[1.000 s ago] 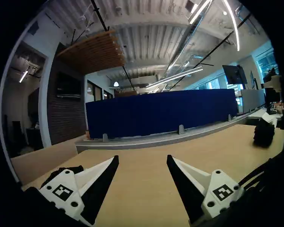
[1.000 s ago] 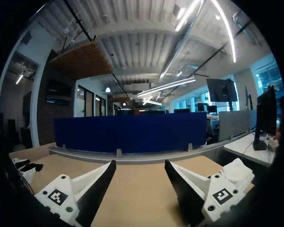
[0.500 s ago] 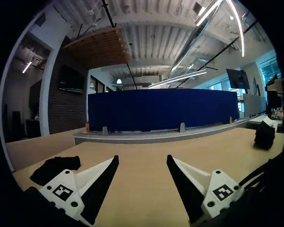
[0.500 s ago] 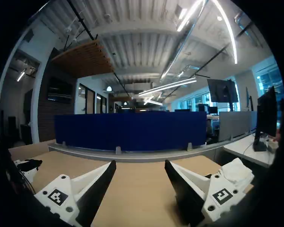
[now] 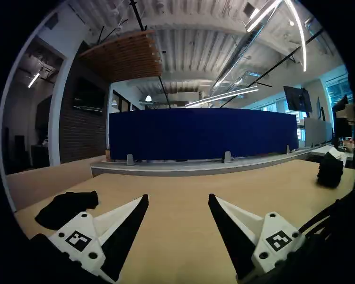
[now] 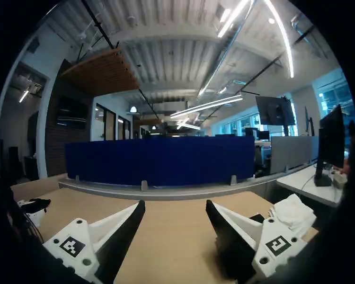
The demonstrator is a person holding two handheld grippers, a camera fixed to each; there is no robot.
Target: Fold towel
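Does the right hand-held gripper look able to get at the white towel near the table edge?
Probably yes: the right hand-held gripper is open and empty, and the white towel lies uncovered close beside it, off to its right.

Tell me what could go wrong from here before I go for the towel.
The white towel sits crumpled near the right edge of the table in the right gripper view; a one-sided pull might drag it off. The right gripper is open and aimed at bare wood, so closing now would grab nothing.

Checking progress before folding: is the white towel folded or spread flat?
Neither: the white towel lies bunched in a rumpled heap at the table's far right edge.
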